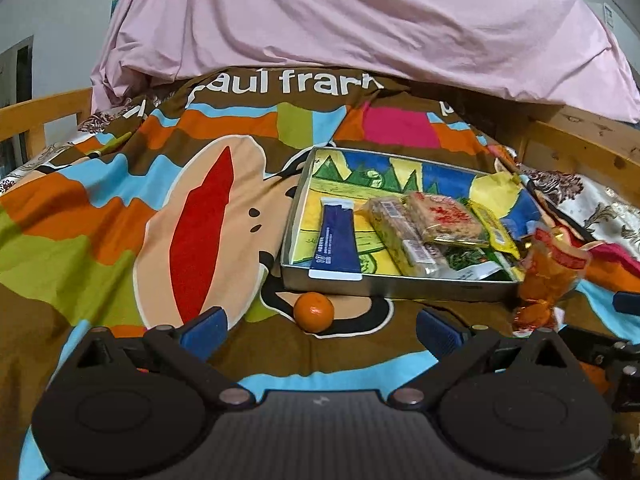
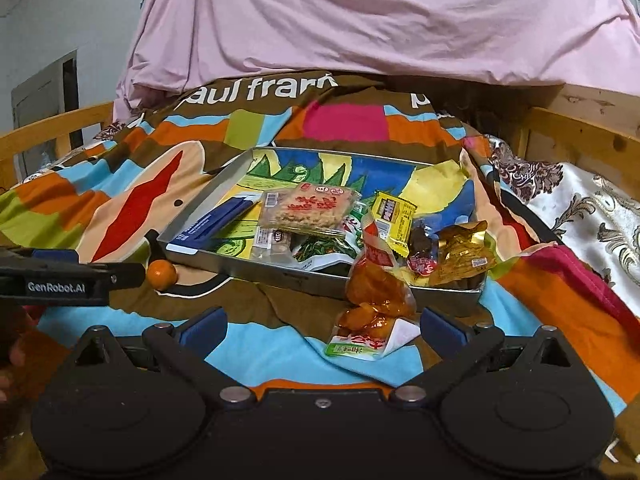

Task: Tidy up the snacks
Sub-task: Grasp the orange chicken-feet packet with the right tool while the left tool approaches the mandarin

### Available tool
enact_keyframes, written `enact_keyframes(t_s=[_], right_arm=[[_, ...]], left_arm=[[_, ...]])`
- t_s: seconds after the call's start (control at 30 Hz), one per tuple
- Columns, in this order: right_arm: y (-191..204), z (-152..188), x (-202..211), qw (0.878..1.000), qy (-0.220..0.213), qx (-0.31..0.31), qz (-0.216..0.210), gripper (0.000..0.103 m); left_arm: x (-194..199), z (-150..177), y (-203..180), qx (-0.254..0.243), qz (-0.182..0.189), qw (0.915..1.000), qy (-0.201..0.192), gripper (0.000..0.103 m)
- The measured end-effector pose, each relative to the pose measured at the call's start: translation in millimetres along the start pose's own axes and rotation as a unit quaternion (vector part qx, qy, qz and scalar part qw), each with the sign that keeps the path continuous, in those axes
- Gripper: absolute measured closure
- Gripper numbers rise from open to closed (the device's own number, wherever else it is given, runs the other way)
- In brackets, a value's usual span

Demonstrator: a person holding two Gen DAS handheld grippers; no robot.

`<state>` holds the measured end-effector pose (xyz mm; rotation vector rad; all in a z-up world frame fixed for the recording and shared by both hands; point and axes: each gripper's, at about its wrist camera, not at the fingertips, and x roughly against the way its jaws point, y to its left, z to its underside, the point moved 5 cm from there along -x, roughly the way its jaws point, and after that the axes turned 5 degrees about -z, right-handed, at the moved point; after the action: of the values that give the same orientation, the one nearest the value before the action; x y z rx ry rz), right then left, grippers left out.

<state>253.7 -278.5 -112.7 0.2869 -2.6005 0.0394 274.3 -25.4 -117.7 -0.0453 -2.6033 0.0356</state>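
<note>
A metal tray [image 1: 396, 287] [image 2: 224, 264] with a colourful picture inside lies on the patterned bedspread and holds several snack packets, among them a blue pack [image 1: 336, 240] [image 2: 216, 222] and a rice-cake pack [image 1: 444, 216] [image 2: 310, 210]. A small orange [image 1: 314, 312] [image 2: 161, 274] rests on the bedspread just in front of the tray. My left gripper [image 1: 320, 330] is open, right behind the orange. An orange snack bag [image 2: 376, 300] [image 1: 548, 276] leans against the tray's front rim. My right gripper [image 2: 320, 330] is open, just short of that bag.
Wooden bed rails [image 1: 580, 148] [image 2: 52, 128] run along both sides. A pink duvet [image 1: 360, 28] is heaped behind the tray. The left gripper's black body [image 2: 68, 278] reaches in from the left in the right wrist view.
</note>
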Motion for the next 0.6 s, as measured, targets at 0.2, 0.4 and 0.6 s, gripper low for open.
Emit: enact_keyframes(t_s=[0.2,0.4,0.6], right_arm=[[-6.0,0.9,-12.9,1.0,0.007,-0.008,0.007,0.001],[-19.3,2.5,-30.6,0.999,0.018,-0.022,0.026,0.001],[-26.3,3.8,-45.8,0.999,0.025,-0.025,0.035,0.001]], left_arm=[[-20.5,5.2,-2.7,-0.001,0.004,0.9999,0.013,0.0],[-39.8,5.4,-3.5,-0.007,0.007,0.9997,0.024,0.0],[-58.6,1.9,5.4,0.02,0.017,0.9987,0.044,0.0]])
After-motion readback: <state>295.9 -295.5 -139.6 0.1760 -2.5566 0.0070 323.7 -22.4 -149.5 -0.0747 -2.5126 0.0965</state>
